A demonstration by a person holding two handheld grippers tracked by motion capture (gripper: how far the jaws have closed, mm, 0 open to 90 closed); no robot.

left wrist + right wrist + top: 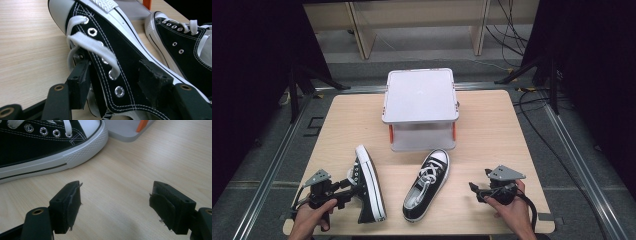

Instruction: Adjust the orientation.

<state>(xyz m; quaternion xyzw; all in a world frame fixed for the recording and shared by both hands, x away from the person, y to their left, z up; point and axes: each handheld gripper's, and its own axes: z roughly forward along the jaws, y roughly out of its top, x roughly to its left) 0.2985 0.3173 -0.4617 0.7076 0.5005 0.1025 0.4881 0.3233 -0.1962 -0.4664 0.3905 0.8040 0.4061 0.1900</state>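
Black canvas and white rubber mark the two sneakers on the pale wooden bench [492,125]. At the left of the high view, your left hand [309,220] holds the left claw [354,182] near the front edge. This claw is grasping the left sneaker [369,185], which is tipped onto its side with the white sole turned toward the middle of the bench and the toe pointing away from you. In the left gripper view, one jaw sits inside the shoe opening, behind the white lace [90,46], and the other presses on the outside of the black canvas, so the eyelet panel is pinched between them.

Just to the right lies the second sneaker [427,185], sole down, its white toe cap pointing toward a grey lidded box [419,97] with orange clips that sits at the middle back of the bench. The toe is close to the box front; you cannot tell whether they touch.

Farther right, your right hand [509,207] holds the right claw [473,187] low over bare wood, well apart from the second sneaker. In the right gripper view its jaws stand wide and released, gripping nothing, with the sneaker's toe at the upper left beyond them.
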